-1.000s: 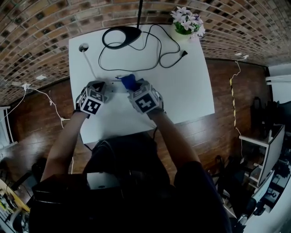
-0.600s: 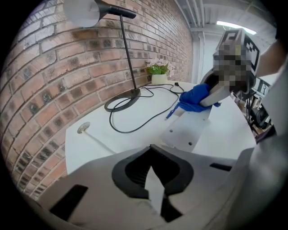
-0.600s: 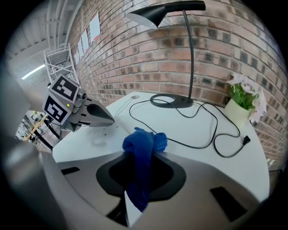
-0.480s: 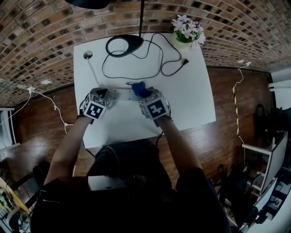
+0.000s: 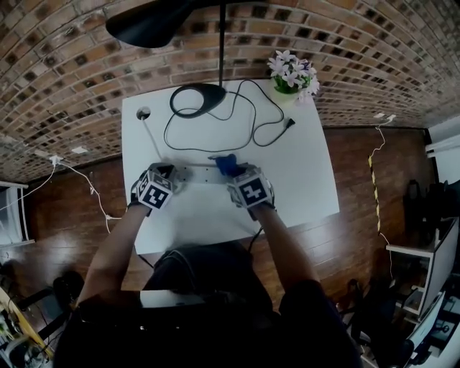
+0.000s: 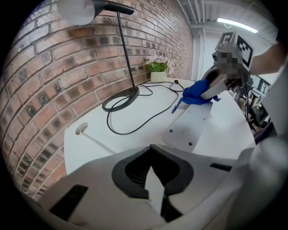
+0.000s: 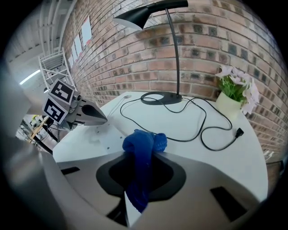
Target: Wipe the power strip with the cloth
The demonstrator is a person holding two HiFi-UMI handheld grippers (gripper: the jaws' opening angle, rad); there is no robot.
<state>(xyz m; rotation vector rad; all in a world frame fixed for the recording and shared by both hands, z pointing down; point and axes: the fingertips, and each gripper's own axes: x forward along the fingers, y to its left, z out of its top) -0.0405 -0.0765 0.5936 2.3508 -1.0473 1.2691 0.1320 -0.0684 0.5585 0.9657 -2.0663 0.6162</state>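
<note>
Your right gripper [image 5: 233, 175] has its fingers [image 7: 198, 175] clamped on the blue cloth [image 7: 143, 144]. The cloth is bunched at the right end of the power strip [image 6: 186, 128] (plain face up, screw holes showing), which lies on the white table [image 5: 295, 172]. Your left gripper [image 5: 173, 173] is at the strip's other end, fingers pressed together.

Head view: the long pale-grey power strip [image 5: 198, 173] shows only as a short stretch between my left gripper [image 5: 172, 174] and right gripper [image 5: 233, 175], both ends covered. The crumpled blue cloth [image 5: 226, 163] is half under the right one. The black desk lamp [image 5: 147, 21] has its shade clipped by the top edge.

Left gripper view: strip's near end is lost behind my gripper's body. No sockets made out.

Right gripper view: cloth's tail drops between the jaws, out of sight.
</note>
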